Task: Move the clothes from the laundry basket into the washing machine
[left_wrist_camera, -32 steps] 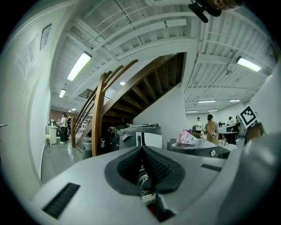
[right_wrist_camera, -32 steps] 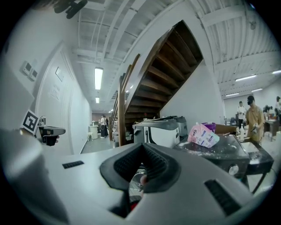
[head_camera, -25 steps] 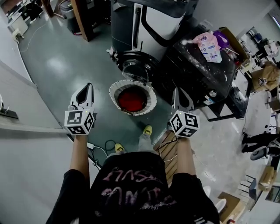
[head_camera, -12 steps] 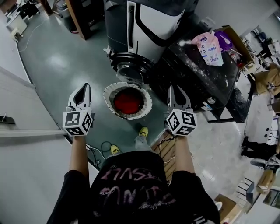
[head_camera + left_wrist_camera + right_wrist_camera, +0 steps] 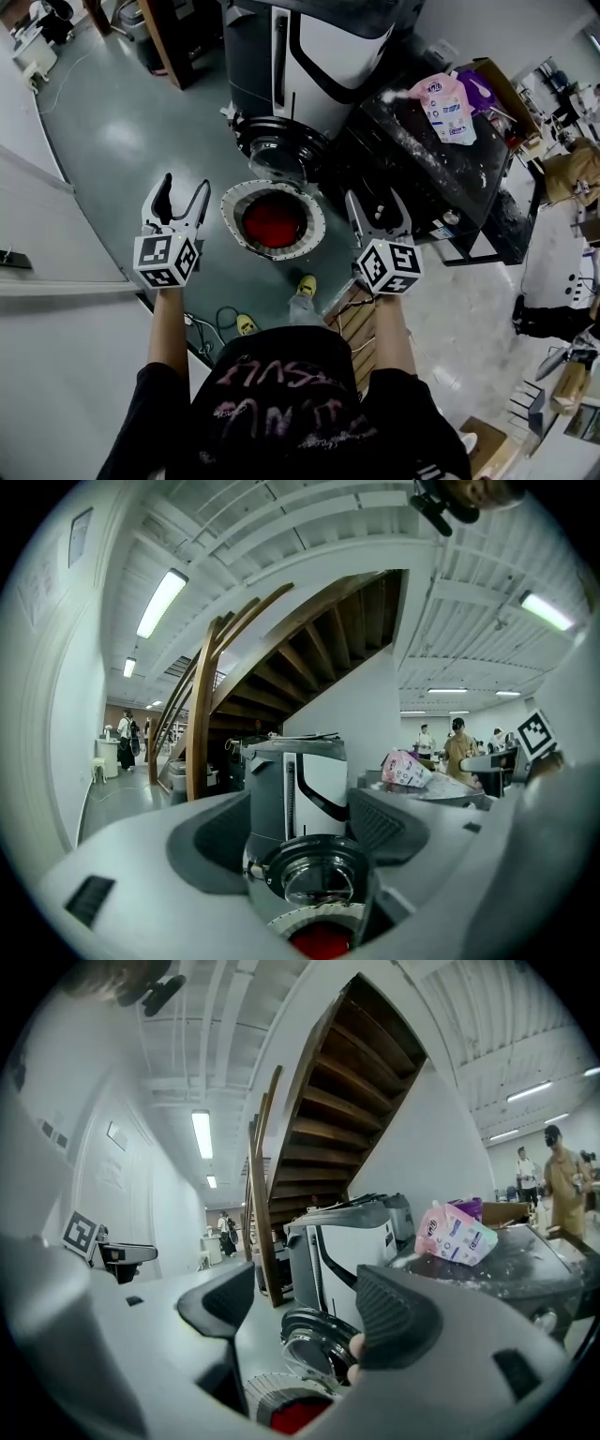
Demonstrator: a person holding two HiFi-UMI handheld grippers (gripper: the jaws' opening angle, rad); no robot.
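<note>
A round white laundry basket point(image 5: 248, 194) stands on the floor with red clothes point(image 5: 274, 223) inside. Just behind it is the white and grey washing machine point(image 5: 319, 52), its round door point(image 5: 270, 143) swung open. My left gripper point(image 5: 184, 195) hovers left of the basket and my right gripper point(image 5: 379, 206) to its right, both above floor level and apart from it. Both sets of jaws are opening with nothing between them. The left gripper view looks between the left gripper point(image 5: 305, 829) at the door point(image 5: 314, 878) and red clothes point(image 5: 321, 941). The right gripper point(image 5: 309, 1314) frames the basket point(image 5: 281, 1401) too.
A dark worktop point(image 5: 441, 159) right of the washer carries a pink detergent pouch point(image 5: 448, 103). The person's yellow shoes point(image 5: 307, 284) stand near the basket, beside a wooden pallet point(image 5: 354, 323) and a floor cable point(image 5: 225, 314). A white wall point(image 5: 56, 253) runs along the left. A wooden staircase point(image 5: 216, 686) rises behind.
Both grippers went from shut to open, the right one starting first. Washer and basket have shifted slightly left in the head view.
</note>
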